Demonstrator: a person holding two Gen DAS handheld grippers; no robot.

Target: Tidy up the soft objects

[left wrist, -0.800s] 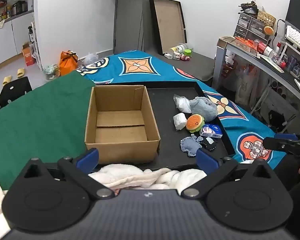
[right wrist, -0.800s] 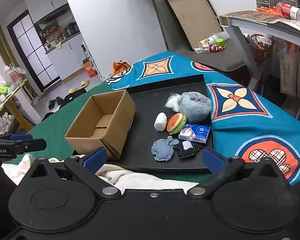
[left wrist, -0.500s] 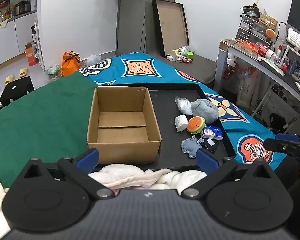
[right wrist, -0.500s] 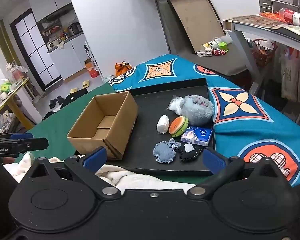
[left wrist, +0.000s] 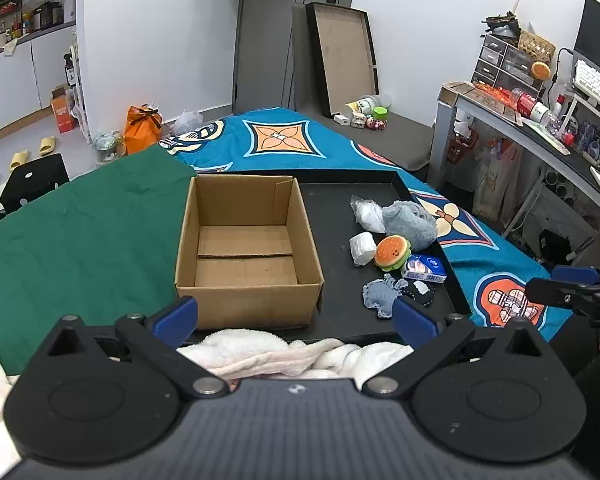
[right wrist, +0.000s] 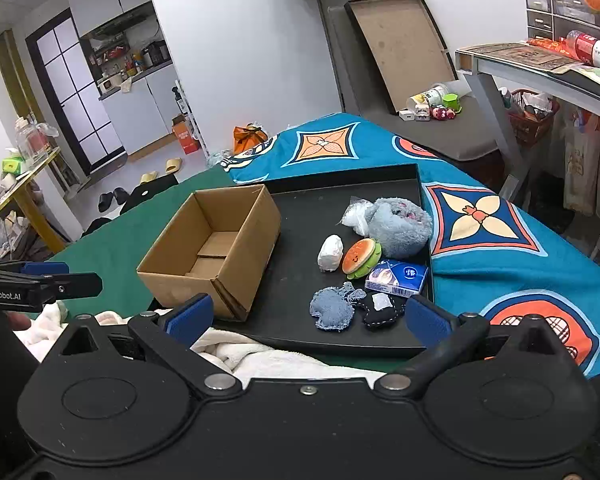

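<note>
An empty cardboard box point(left wrist: 246, 248) point(right wrist: 216, 252) stands on the left part of a black tray point(left wrist: 340, 204) point(right wrist: 300, 208). To its right lie a grey-blue plush point(left wrist: 412, 222) point(right wrist: 400, 224), a burger toy point(left wrist: 392, 252) point(right wrist: 360, 258), a white wad point(left wrist: 362, 248) point(right wrist: 330, 252), a clear bag point(left wrist: 366, 214), a blue tissue pack point(left wrist: 424, 268) point(right wrist: 396, 278), a denim patch point(left wrist: 382, 296) point(right wrist: 334, 308) and a dark patch point(left wrist: 420, 292) point(right wrist: 382, 306). My left gripper point(left wrist: 294, 316) and right gripper point(right wrist: 308, 314) are open and empty, short of the tray's near edge.
White fluffy fabric point(left wrist: 280, 352) point(right wrist: 260, 354) lies just under both grippers. The tray rests on a green cloth point(left wrist: 80, 232) and a blue patterned cloth point(right wrist: 500, 240). A cluttered desk point(left wrist: 540, 120) stands to the right. The right gripper shows at the left wrist view's right edge point(left wrist: 572, 292).
Both grippers have drawn back and risen slightly, so the tray and box look a little farther off. Nothing on the tray has moved.
</note>
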